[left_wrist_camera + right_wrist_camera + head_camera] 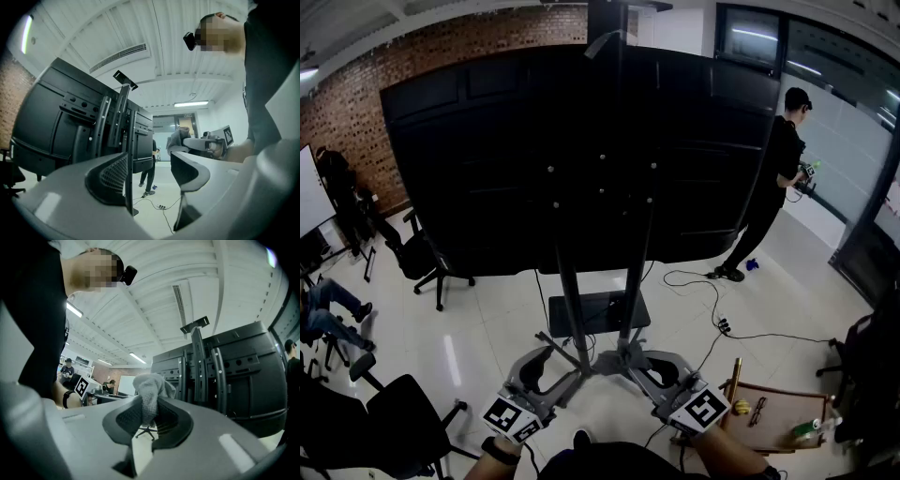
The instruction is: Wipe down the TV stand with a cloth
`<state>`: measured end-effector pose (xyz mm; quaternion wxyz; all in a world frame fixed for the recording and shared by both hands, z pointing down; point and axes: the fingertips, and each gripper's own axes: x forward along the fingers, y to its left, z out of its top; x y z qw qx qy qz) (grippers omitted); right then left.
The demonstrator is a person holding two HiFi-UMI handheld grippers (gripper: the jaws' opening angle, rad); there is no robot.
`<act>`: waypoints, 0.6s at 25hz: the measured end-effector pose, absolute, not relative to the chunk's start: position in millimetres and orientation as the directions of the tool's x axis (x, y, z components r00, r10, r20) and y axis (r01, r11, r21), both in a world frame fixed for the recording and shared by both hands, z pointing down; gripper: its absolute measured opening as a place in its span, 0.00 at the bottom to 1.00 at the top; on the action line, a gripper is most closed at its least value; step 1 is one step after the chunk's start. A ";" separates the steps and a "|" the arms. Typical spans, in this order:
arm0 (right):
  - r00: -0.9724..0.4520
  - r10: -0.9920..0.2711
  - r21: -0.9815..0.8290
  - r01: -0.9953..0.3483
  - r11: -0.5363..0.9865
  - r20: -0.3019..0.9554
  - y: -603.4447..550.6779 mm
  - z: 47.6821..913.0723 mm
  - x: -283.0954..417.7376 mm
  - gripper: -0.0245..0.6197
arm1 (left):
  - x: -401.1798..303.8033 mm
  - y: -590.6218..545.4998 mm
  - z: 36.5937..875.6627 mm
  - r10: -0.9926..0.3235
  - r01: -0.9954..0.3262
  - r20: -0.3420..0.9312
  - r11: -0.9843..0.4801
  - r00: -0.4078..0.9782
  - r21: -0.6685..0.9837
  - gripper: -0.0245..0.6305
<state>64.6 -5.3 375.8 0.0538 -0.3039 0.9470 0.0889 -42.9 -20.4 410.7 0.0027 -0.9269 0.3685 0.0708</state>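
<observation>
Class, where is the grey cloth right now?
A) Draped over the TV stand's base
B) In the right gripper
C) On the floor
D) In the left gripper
B: the right gripper is shut on the grey cloth, while the left gripper is open and empty.

Left gripper (551,362), right gripper (649,362): grey shells, black-lined jaws, marker cubes (514,417); black wristband (499,451).

The TV stand (570,309) — its top end — runs past the head view's upper edge.
</observation>
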 end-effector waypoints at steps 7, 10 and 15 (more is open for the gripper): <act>-0.751 -0.635 0.112 -0.657 0.745 -0.183 -66.1 357.3 39.4 0.10 | -77.9 -69.8 397.6 -0.616 -0.622 -0.146 -0.783 0.774 0.006 0.51; -0.745 -0.642 0.154 -0.667 0.729 -0.184 -78.4 347.8 30.3 0.10 | -83.4 -83.0 393.6 -0.594 -0.601 -0.158 -0.799 0.789 0.003 0.51; -0.747 -0.632 0.197 -0.665 0.721 -0.206 -101.7 326.0 23.3 0.10 | -84.1 -98.5 379.0 -0.564 -0.575 -0.182 -0.818 0.805 -0.009 0.51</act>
